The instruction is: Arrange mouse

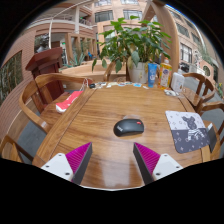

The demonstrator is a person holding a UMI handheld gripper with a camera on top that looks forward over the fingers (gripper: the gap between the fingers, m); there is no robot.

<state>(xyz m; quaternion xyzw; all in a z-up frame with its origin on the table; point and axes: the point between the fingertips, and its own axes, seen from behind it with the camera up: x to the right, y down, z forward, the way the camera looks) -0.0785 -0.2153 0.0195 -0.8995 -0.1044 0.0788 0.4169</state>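
We hold the gripper (pixel 112 160) with its fingers apart; the mouse (pixel 128 126) lies just ahead, slightly right, long axis crosswise on the table (pixel 95 125).

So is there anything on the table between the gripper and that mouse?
Nothing visible. The gripper is open, and only bare wooden table lies between its fingers and the black mouse just ahead. The patterned mouse pad sits off to the mouse's right, with bare table between them too.

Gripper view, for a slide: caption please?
Open fingers hover before a black mouse on a wooden table, mouse pad beside it.
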